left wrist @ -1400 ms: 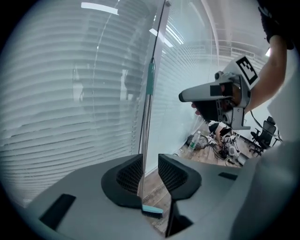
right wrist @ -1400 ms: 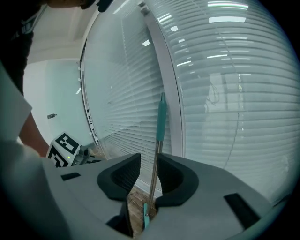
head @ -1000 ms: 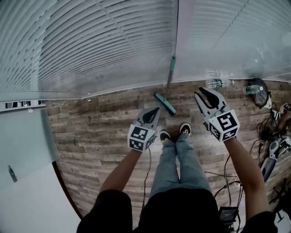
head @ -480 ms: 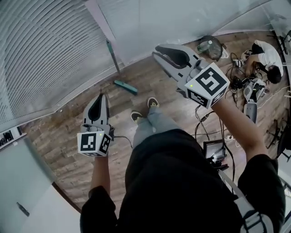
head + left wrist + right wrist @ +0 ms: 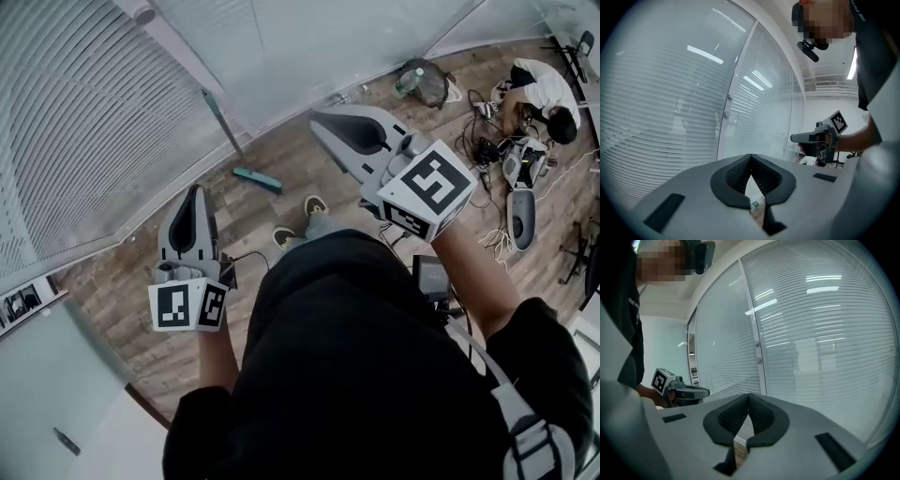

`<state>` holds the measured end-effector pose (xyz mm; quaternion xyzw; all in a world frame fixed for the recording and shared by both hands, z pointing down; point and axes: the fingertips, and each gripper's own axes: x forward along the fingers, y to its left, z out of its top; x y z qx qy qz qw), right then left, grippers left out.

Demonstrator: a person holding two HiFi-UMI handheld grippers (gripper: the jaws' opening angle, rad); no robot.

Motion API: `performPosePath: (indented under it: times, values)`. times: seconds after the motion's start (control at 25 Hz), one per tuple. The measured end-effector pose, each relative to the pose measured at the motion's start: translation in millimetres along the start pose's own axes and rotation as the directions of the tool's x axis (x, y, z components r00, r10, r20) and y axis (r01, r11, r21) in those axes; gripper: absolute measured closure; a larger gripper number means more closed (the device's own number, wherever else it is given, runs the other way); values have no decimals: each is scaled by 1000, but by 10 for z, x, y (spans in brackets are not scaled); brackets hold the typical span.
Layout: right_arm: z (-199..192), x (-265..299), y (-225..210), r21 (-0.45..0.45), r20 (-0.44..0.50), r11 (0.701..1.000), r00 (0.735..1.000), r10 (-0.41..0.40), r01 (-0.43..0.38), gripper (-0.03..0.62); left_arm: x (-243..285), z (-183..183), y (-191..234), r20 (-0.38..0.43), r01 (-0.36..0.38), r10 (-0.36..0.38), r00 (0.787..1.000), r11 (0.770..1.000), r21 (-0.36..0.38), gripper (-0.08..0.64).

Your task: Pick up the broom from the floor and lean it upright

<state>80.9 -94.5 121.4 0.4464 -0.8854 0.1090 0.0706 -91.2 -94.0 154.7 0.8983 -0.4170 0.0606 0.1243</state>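
Head view, broom [image 5: 257, 178] upright at blinds [image 5: 84, 141], L gripper [image 5: 194, 192] & R gripper [image 5: 320, 120] fingers shut, empty (R just closed), cables [image 5: 489, 240].

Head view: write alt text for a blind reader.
A teal broom leans upright against the glass wall, head on the floor. The person holds the left gripper and right gripper raised, both shut and empty; the right's jaws have just closed.

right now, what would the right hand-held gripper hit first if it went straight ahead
Probably the glass wall; nothing shows between it and the right hand-held gripper, though depth is unclear.
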Motion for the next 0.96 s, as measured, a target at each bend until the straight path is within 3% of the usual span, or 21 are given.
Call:
performPosePath:
  times: [0.24, 0.96]
  values:
    - [116, -66, 12, -84, 17, 996, 1000, -11, 12, 577, 48, 88, -78, 15, 14, -14, 1000, 1000, 23, 540]
    - [286, 69, 46, -95, 42, 995, 998, -40, 44, 577, 47, 259, 49, 61, 9, -11, 998, 999, 36, 540]
